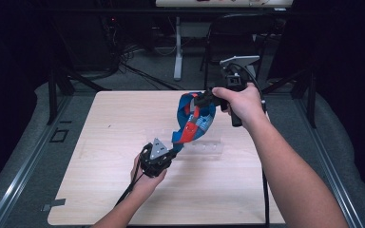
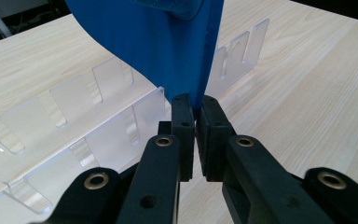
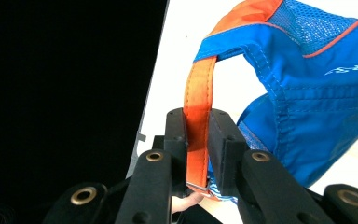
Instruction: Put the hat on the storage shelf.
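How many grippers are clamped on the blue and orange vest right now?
2. The left gripper pinches the blue lower edge of the vest above the table; the right gripper, raised higher, is shut on its orange strap.

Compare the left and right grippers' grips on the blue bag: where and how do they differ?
The left gripper pinches the plain blue fabric at the low end of the blue bag; the right gripper clamps its orange strap. In the high view, left sits near the table, right higher and farther back. Both are shut.
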The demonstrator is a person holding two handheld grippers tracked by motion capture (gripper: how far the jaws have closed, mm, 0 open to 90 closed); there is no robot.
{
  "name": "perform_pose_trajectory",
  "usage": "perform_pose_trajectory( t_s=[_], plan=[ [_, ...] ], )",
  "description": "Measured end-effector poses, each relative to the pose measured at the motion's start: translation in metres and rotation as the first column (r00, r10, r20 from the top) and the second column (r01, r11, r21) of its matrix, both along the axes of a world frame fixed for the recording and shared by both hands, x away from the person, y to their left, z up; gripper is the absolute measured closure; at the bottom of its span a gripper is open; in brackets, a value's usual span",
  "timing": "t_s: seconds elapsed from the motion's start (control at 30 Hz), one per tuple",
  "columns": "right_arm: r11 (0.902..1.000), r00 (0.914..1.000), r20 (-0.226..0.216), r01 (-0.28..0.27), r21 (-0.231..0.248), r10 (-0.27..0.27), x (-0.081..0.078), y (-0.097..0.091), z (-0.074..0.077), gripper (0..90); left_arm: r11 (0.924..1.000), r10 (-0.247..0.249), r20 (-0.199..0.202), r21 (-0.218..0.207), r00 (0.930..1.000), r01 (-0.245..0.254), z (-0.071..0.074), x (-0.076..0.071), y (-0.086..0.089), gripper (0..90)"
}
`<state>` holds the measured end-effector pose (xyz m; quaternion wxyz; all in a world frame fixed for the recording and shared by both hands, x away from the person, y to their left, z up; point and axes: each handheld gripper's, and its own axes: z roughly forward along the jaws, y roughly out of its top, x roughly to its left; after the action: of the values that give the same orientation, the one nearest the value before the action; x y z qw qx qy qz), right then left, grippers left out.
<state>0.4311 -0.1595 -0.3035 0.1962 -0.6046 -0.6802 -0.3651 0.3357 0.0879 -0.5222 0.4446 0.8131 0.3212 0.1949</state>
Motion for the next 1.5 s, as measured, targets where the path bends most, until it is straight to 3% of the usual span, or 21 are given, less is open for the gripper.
perform_pose_trajectory(
  t_s=[0.03, 0.07, 0.3, 0.47, 1.0, 1.07, 1.3, 1.5],
  plan=[
    [1.0000, 1.0000, 0.000, 0.000, 0.000, 0.000, 0.000, 0.000, 0.000, 78.5, 1.0000, -0.002, -0.004, 0.003, 1.0000, 0.002, -0.001, 0.000, 0.000, 86.4],
    [1.0000, 1.0000, 0.000, -0.001, -0.001, 0.001, 0.000, 0.000, 0.000, 78.4, 1.0000, 0.000, 0.015, -0.001, 0.9999, 0.000, -0.001, -0.001, 0.002, 86.8],
    [1.0000, 1.0000, 0.006, 0.007, 0.005, -0.007, 0.000, 0.001, 0.001, 78.5, 0.9997, -0.013, -0.007, -0.019, 0.9999, 0.013, 0.001, 0.004, 0.003, 86.8],
    [1.0000, 1.0000, 0.006, 0.003, 0.000, -0.003, 0.001, -0.001, 0.003, 78.5, 0.9998, -0.001, -0.004, 0.021, 1.0000, 0.001, -0.002, 0.003, -0.001, 86.6],
    [0.9997, 0.9996, -0.028, 0.000, -0.023, 0.000, 0.006, 0.002, -0.018, 78.4, 0.9999, 0.014, -0.046, 0.008, 0.9988, -0.013, -0.021, 0.003, 0.001, 85.5],
    [0.9997, 0.9990, -0.043, 0.011, -0.023, -0.012, 0.007, 0.001, -0.021, 78.4, 0.9997, 0.022, -0.055, -0.006, 0.9983, -0.022, -0.022, 0.004, 0.003, 82.4],
    [0.9996, 0.9992, -0.037, 0.015, -0.023, -0.016, 0.009, -0.003, -0.028, 78.3, 0.9998, 0.011, -0.054, 0.016, 0.9985, -0.010, -0.017, 0.002, 0.010, 65.8],
    [0.9991, 0.9987, -0.043, 0.025, -0.033, -0.027, 0.009, -0.006, -0.031, 78.3, 0.9986, 0.043, -0.080, -0.027, 0.9959, -0.045, -0.007, 0.001, 0.031, 57.8]
  ],
)
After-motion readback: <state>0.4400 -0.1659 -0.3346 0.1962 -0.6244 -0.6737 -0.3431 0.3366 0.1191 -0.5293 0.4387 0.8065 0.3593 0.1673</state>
